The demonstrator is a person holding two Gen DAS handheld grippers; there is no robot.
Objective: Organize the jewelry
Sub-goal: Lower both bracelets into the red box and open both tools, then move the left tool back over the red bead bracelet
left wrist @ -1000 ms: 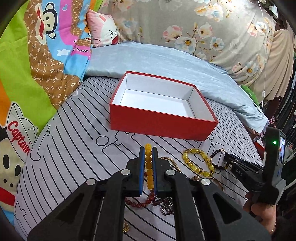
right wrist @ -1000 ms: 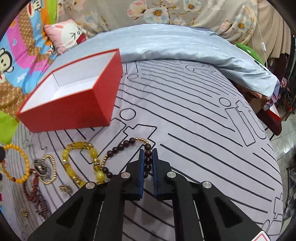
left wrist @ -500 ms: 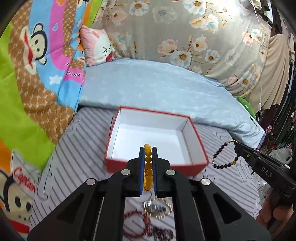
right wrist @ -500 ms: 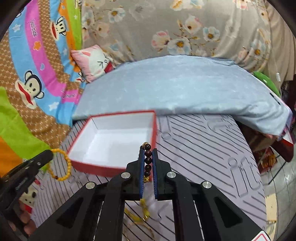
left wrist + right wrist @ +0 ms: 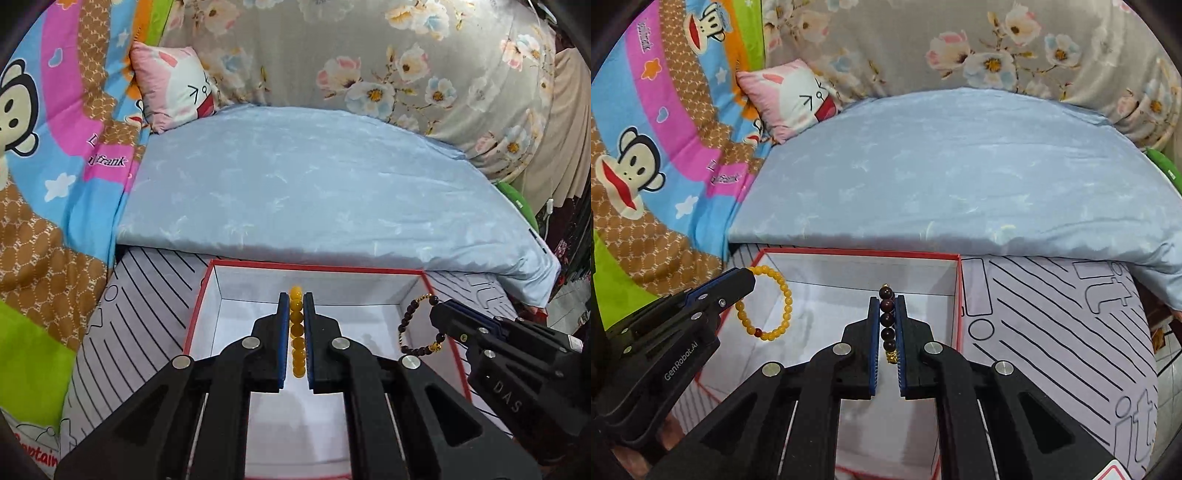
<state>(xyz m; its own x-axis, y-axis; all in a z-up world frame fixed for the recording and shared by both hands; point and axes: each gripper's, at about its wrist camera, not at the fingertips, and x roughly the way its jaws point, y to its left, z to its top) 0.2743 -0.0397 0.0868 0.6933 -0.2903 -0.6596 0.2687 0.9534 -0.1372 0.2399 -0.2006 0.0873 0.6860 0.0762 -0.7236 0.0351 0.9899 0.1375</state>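
A red box with a white inside lies open on the striped bed cover; it also shows in the right wrist view. My left gripper is shut on a yellow bead bracelet and holds it over the box; the bracelet hangs as a ring in the right wrist view. My right gripper is shut on a dark bead bracelet over the box's right side; it hangs in the left wrist view.
A light blue quilt lies just behind the box. A pink cartoon pillow and a monkey-print blanket are at the back left. The bed edge drops off at the right.
Both grippers have lifted their bracelets off the bed cover and moved forward over the open box. The other jewelry on the cover has dropped out of view.
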